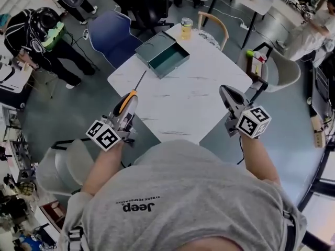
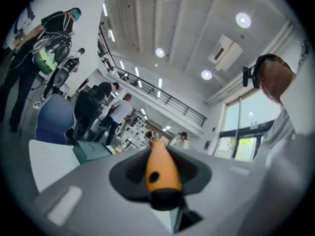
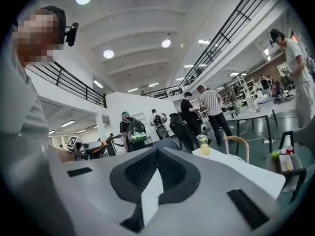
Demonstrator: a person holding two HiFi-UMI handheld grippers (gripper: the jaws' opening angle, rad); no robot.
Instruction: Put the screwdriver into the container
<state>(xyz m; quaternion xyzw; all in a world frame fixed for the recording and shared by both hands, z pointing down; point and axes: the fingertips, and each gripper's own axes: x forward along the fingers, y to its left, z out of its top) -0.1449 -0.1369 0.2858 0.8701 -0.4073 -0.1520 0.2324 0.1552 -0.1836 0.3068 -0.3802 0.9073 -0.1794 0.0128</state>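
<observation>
Screwdriver [image 1: 131, 94] is pinched by its orange handle in the left hand-held gripper [image 1: 127, 109], lower left of frame. The shaft is aimed toward the open teal container [image 1: 163, 54] at upper centre of the surface [image 1: 193, 93]. Right hand-held gripper [image 1: 234, 102] is pressed together and empty. Looks like the carry step to me, next it needs to get over the box and let go.

The right tongs [image 3: 156, 152] meet at their tips, empty, facing the white table [image 3: 248, 168].

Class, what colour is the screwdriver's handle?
The screwdriver handle is orange with a black end; clearest in left gripper view.
</observation>
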